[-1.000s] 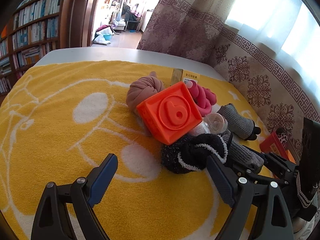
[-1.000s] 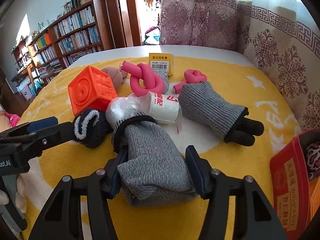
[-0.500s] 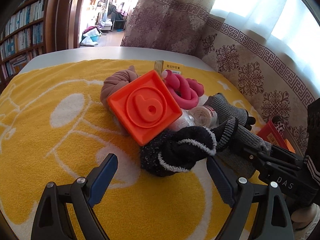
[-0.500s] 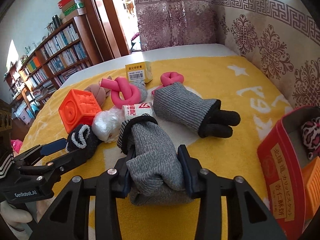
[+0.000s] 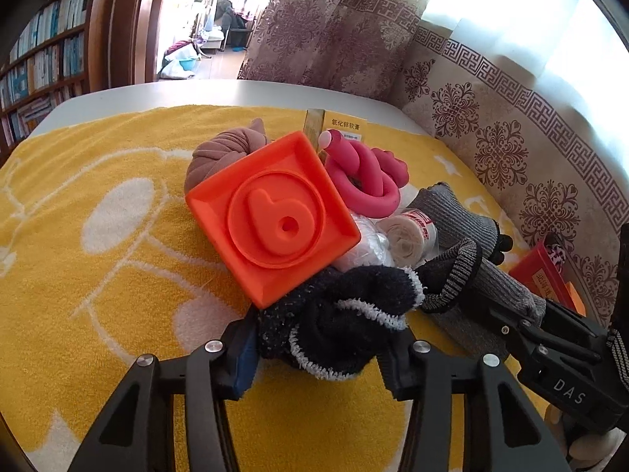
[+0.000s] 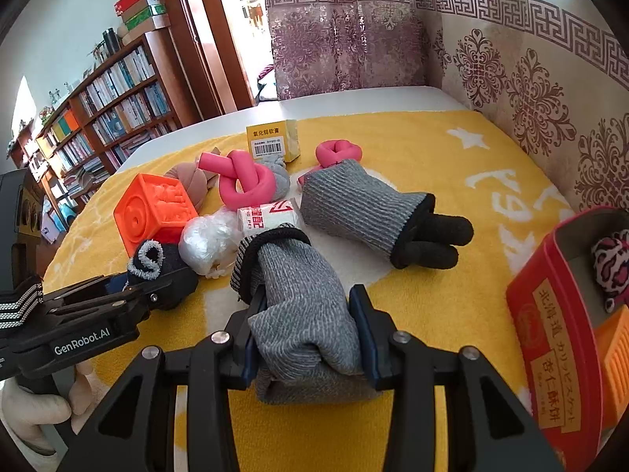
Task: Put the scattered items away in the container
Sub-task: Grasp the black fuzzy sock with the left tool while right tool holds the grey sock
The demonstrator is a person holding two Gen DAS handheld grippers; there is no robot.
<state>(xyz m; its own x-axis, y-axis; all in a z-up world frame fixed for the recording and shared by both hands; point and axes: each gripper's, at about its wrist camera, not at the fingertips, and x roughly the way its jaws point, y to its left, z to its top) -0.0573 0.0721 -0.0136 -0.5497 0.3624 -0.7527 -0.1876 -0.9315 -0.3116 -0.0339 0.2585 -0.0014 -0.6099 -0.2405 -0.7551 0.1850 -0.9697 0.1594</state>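
My left gripper (image 5: 320, 348) is shut on a dark blue sock with a white trim (image 5: 342, 322), at the near edge of the pile; it also shows in the right wrist view (image 6: 157, 271). My right gripper (image 6: 304, 324) is shut on a rolled grey glove (image 6: 298, 299), seen in the left wrist view (image 5: 491, 283) too. The red tin container (image 6: 550, 314) stands at the right, holding a leopard-print item (image 6: 611, 263) and an orange piece (image 6: 617, 354). An orange cube (image 5: 271, 216) leans just behind the sock.
On the yellow towel (image 6: 452, 291) lie a second grey glove (image 6: 373, 212), pink foam knots (image 6: 243, 185), a brown cloth ball (image 5: 224, 153), a plastic-wrapped ball (image 6: 208, 240), a white roll (image 6: 269, 216) and a yellow box (image 6: 273, 141). Curtains hang at right, bookshelves at left.
My left gripper moved forward and closed on the dark sock. My right gripper stayed shut on the grey glove and shifted slightly toward the red tin.
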